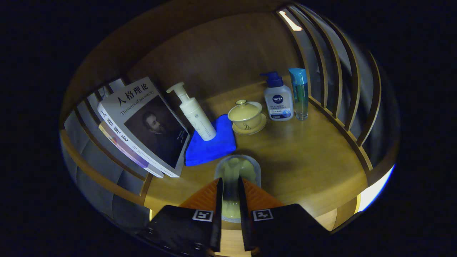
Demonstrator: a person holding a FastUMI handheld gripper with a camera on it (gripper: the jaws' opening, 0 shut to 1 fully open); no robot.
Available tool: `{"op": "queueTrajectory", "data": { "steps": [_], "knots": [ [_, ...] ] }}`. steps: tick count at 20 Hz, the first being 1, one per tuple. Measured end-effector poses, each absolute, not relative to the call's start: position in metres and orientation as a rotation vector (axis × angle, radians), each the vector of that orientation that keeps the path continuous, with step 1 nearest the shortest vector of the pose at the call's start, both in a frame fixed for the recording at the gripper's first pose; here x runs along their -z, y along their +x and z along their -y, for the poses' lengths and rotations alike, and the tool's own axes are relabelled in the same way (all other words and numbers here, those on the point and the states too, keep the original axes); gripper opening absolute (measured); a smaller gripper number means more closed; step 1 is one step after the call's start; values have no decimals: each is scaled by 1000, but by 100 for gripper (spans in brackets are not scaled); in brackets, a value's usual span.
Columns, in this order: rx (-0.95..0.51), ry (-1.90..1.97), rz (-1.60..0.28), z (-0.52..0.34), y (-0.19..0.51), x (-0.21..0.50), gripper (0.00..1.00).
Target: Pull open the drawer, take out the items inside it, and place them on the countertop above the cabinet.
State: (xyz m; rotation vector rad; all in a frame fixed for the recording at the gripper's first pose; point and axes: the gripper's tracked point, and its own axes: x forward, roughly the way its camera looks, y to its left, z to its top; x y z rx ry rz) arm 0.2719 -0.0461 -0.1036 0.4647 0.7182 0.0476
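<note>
My gripper (230, 184) is shut on a small clear container with pale greenish contents (237, 169); both fingers press on its sides. The container hangs low over, or rests on, the wooden countertop (307, 157), near its front edge; which one I cannot tell. Just beyond it lies a folded blue cloth (212, 142), and a white pump bottle (194, 114) leans over that cloth. A yellow lidded cup on a saucer (246, 116) stands beyond the fingers. The drawer is out of sight.
Two stacked books (142, 125) lie at the left of the countertop. A white and blue pump bottle (277, 100) and a slim clear bottle with a teal cap (300, 94) stand at the back right. Curved wooden rails (339, 82) fence both sides.
</note>
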Motion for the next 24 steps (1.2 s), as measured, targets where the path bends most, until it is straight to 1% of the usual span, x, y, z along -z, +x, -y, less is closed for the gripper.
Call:
{"op": "queueTrajectory", "data": {
  "steps": [1, 3, 5, 10, 15, 20, 24],
  "knots": [
    [-53, 472, -709, 39, 276, 102, 31],
    [-58, 454, -680, 33, 276, 104, 64],
    [-34, 421, -642, 34, 271, 106, 98],
    [-36, 285, -476, 23, 233, 85, 98],
    [-51, 197, -276, 19, 180, 39, 98],
    [-29, 141, -102, 24, 129, -5, 98],
    [21, 84, 19, 32, 82, -15, 98]
  ]
}}
